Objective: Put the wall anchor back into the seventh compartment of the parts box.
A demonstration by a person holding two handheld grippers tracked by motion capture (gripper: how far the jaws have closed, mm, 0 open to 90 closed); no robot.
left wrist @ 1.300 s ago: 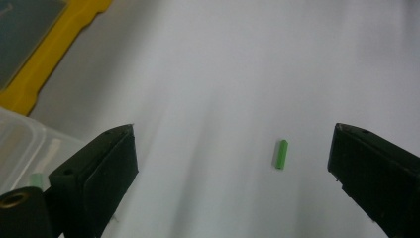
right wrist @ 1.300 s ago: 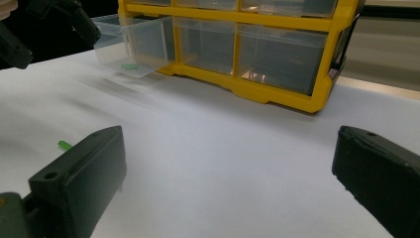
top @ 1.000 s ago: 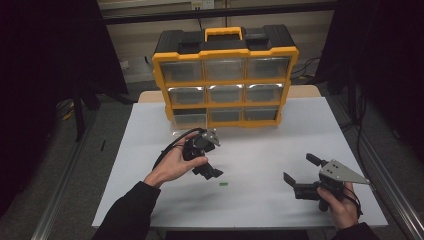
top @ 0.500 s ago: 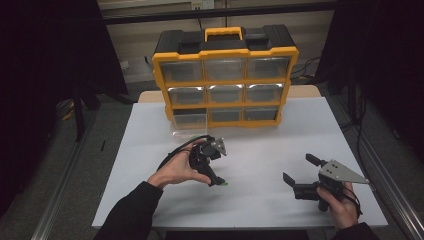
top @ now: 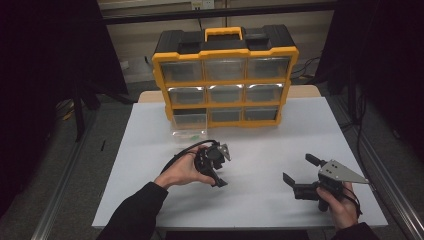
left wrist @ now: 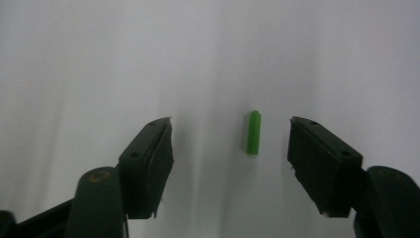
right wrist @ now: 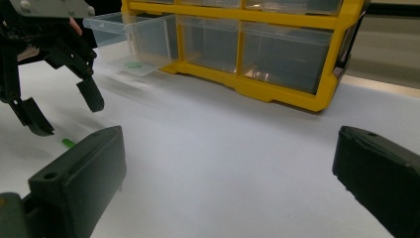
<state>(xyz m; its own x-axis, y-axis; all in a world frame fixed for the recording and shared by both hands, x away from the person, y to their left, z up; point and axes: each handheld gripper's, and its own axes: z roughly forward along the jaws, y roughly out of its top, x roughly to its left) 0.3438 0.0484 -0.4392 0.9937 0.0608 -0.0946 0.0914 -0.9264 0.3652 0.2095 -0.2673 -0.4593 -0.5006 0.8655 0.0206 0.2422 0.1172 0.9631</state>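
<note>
While my left gripper [left wrist: 230, 163] hangs spread over the desk [left wrist: 74, 59], the green plug [left wrist: 253, 132] lies between its jaws, pointing twelve o'clock.

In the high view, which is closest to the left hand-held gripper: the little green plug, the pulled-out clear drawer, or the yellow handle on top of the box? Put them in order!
From the left hand-held gripper:
1. Green plug, on the white table right under its open jaws.
2. Clear drawer, pulled out at the box's bottom left, just behind the gripper.
3. Yellow handle, on top of the box, at the back.
</note>
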